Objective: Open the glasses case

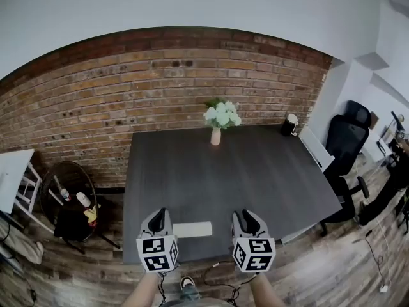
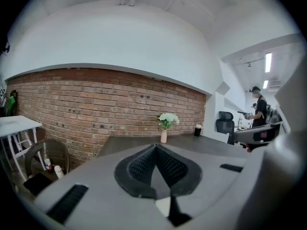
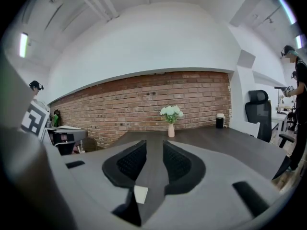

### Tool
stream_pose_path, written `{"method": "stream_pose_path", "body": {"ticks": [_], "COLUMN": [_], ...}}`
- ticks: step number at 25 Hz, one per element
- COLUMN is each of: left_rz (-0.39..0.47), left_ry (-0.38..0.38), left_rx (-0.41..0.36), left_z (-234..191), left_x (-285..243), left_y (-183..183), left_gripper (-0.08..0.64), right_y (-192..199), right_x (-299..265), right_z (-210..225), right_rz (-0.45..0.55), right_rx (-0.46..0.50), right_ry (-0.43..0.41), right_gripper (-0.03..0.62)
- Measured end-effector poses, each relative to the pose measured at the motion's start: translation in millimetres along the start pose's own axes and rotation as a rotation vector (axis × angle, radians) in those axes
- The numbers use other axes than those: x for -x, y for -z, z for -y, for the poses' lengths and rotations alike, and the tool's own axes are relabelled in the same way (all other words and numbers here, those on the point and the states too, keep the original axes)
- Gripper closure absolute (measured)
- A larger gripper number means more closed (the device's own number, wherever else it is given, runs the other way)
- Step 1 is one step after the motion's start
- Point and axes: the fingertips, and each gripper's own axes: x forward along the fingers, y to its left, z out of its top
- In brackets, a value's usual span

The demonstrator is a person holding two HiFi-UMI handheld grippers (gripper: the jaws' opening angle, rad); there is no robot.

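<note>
Glasses case, white, flat and rectangular [image 1: 192, 229], lies closed at the near edge of a dark grey wooden table [image 1: 255, 171], between two hand-held grippers.
The left gripper [image 1: 160, 211] hovers just to the case's left, its jaw tips meeting with nothing between them; the right gripper [image 1: 246, 213] hovers just to the case's right with its jaws a moderate gap apart, only tabletop showing between them. Neither touches the case. At the far edge, well apart from the case, stand a small pink vase of white flowers [image 1: 218, 121] and a dark cylindrical cup with a white lid [image 1: 289, 125]. A red brick wall [image 1: 160, 88] runs behind the table. A black office chair [image 1: 345, 139] stands off to the right, and a round dark wicker chair [image 1: 67, 190] holding bottles to the left.
</note>
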Motion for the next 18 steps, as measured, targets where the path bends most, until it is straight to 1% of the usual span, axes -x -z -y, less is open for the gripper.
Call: {"method": "stream_pose_path", "body": {"ticks": [4, 8, 13, 18], "left_rz": [0.014, -0.001, -0.027, -0.028], "left_ry": [0.037, 0.043, 0.005, -0.048], "left_rx": [-0.017, -0.011, 0.029, 0.047], "left_z": [-2, -14, -34, -42], "left_x": [-43, -71, -89, -89], "left_y": [-16, -13, -7, -8], "left_gripper": [0.565, 0.565, 0.565, 0.565], "right_y": [-16, -21, -21, -22], "right_x": [-38, -69, -96, -111], "right_z": [9, 10, 9, 8], "right_rz": [0.003, -0.010, -0.035, -0.049], "right_rx": [0.008, 0.010, -0.001, 0.012], "right_ry": [0.020, 0.024, -0.002, -0.046], "right_gripper": [0.480, 0.480, 0.480, 0.483]}}
